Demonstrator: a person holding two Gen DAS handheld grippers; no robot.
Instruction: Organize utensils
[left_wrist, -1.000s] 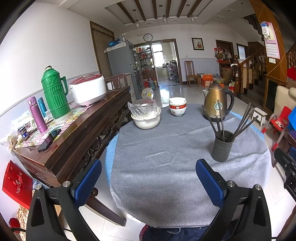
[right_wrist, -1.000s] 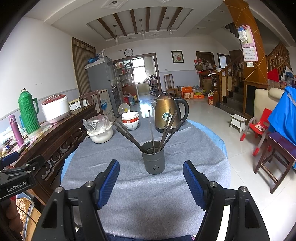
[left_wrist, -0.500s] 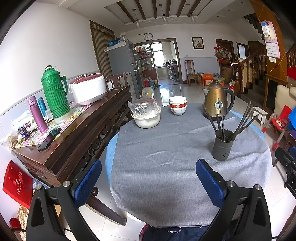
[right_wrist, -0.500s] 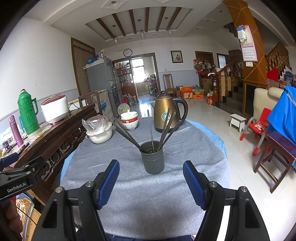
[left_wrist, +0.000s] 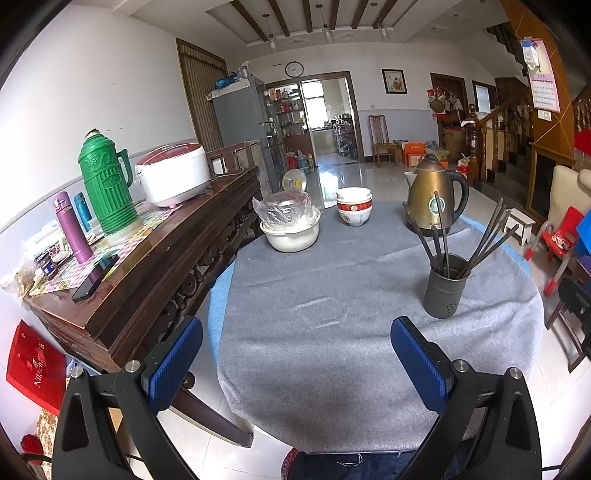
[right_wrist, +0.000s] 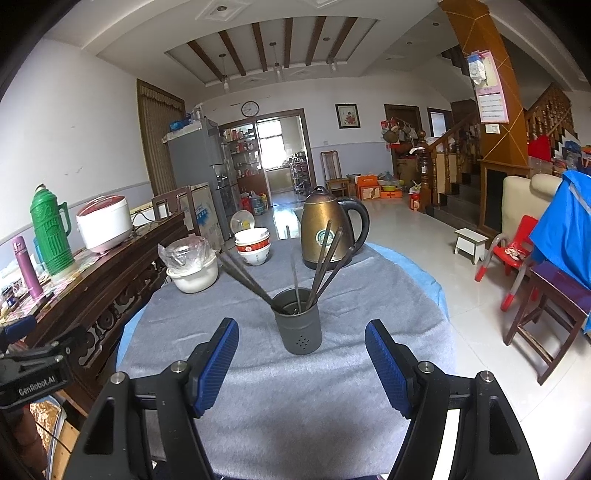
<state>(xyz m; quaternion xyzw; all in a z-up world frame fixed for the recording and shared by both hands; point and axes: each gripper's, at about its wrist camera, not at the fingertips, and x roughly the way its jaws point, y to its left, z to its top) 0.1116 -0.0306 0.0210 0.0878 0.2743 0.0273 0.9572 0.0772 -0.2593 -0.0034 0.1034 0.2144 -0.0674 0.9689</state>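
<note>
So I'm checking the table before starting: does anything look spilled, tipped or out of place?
Nothing stands out. The grey holder stands upright with the chopsticks splayed loosely inside, and the kettle, stacked bowls and covered bowl sit upright. No spill shows.

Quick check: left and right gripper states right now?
Left gripper: open, holding nothing.
Right gripper: open, holding nothing, facing the utensil holder.

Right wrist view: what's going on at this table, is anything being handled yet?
Nothing is being handled yet. The right tongs hang open, lined up with the dark utensil holder on the grey tablecloth, short of touching it. The chopsticks stand splayed inside the holder. The left tongs are open too and empty, off to the holder's left. A kettle, stacked bowls and a covered white bowl sit further back.
</note>
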